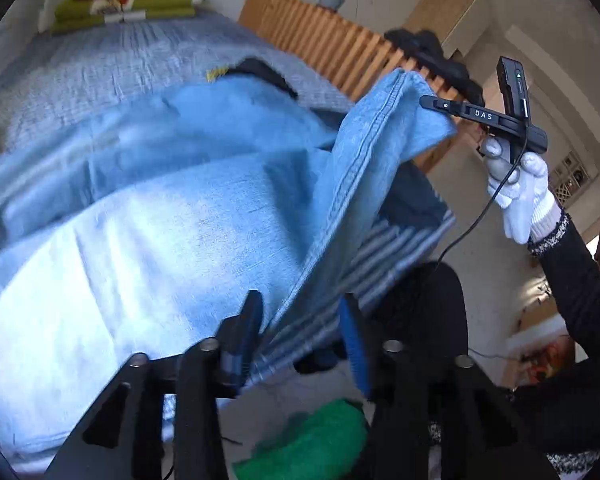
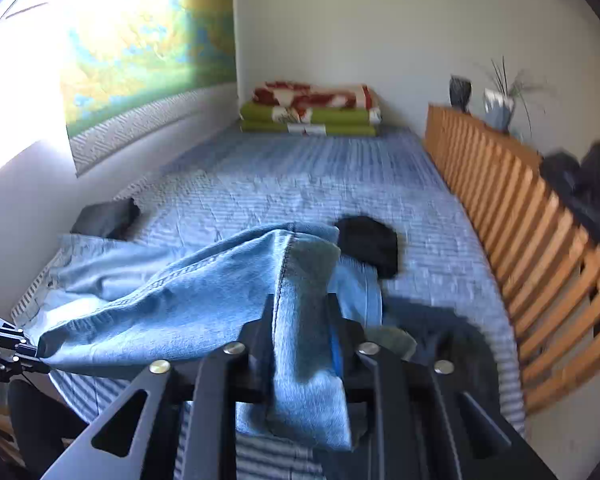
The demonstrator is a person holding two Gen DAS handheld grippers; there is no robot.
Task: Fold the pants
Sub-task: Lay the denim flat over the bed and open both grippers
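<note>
Light blue denim pants (image 1: 160, 220) lie spread over the bed, one end lifted. In the left wrist view my left gripper (image 1: 300, 304) stands with its jaws apart; the pants' seamed edge runs down between them against the left finger (image 1: 248, 328), and striped bedcover shows beside the blue right pad (image 1: 352, 336). My right gripper (image 2: 300, 314) is shut on a thick fold of the pants (image 2: 180, 300), which fills the gap and hangs over it. From the left wrist, the right gripper (image 1: 440, 110) holds that cuff up in the air, carried by a white-gloved hand (image 1: 520, 188).
A striped blue bedcover (image 2: 300, 184) covers the bed. Folded green and red blankets (image 2: 312, 110) sit at the far end. A wooden slatted rail (image 2: 520, 220) with dark clothes (image 2: 588, 188) on it runs along the right. A black garment (image 2: 368, 244) lies beside the pants. Green cloth (image 1: 312, 440) lies below.
</note>
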